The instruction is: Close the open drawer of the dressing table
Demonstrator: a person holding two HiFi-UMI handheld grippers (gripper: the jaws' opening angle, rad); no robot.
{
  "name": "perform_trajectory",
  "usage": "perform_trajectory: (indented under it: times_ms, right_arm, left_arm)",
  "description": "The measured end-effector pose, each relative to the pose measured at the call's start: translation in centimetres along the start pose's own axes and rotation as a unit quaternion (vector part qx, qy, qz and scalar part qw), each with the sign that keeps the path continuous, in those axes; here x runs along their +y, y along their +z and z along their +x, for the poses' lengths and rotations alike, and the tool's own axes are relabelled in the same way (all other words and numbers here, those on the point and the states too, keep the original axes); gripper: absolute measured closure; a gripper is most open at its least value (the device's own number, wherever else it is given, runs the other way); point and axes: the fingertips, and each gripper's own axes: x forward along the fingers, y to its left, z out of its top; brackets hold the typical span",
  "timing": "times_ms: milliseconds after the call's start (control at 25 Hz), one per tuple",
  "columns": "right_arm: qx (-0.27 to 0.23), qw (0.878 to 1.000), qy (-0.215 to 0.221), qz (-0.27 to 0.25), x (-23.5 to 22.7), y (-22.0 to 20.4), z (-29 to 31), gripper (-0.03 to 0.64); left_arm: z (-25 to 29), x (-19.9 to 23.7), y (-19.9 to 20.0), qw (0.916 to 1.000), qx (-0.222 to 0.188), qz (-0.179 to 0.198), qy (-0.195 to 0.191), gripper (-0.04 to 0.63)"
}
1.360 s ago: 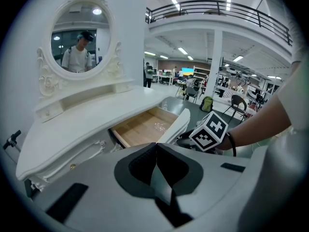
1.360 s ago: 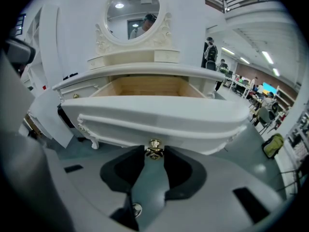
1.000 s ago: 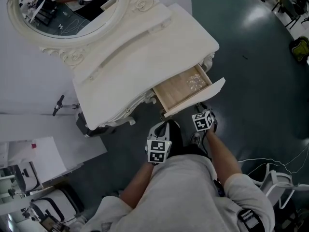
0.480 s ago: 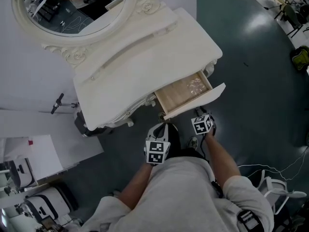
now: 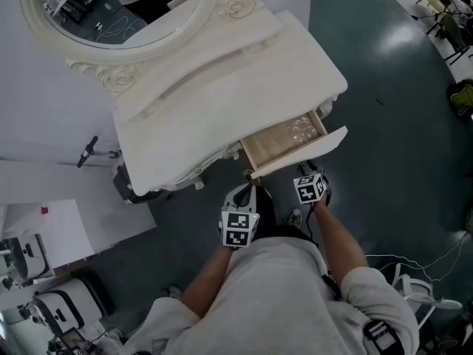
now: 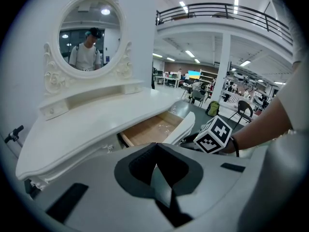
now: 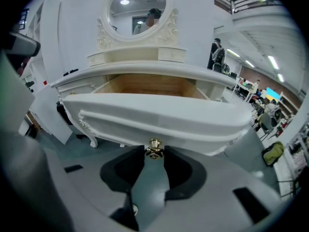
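Observation:
The white dressing table [image 5: 222, 72] has its right drawer [image 5: 284, 140] pulled out, with pale wood inside and something small and clear lying in it. In the right gripper view the curved white drawer front [image 7: 154, 115] fills the middle. Its gold knob [image 7: 154, 148] sits between the tips of my right gripper [image 7: 154, 152], whose jaws stand apart with slight gaps beside the knob. In the head view that right gripper [image 5: 305, 174] is just under the drawer front. My left gripper [image 5: 246, 197] hangs lower left of the drawer, shut and empty [image 6: 155, 149], touching nothing.
An oval carved mirror [image 5: 111, 6] stands at the back of the tabletop. The table's curved leg [image 5: 196, 186] is close to the left gripper. A white board [image 5: 44, 235] and equipment lie at the lower left. Cables [image 5: 414, 257] run over the dark floor at the right.
The head view has drifted a little. The drawer stands out as far as before, and both grippers keep nearly the same places by its front.

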Motion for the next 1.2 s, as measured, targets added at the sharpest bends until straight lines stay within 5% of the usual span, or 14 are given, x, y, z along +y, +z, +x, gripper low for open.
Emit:
perform_trajectory:
  times_ms: [1200]
  right_arm:
    - [0.017,1.0,0.011,-0.022,0.1,2.5,2.0,0.479]
  left_arm:
    - [1.6,3.8,2.4,0.9992,-0.01,-0.029,0.026,0.588]
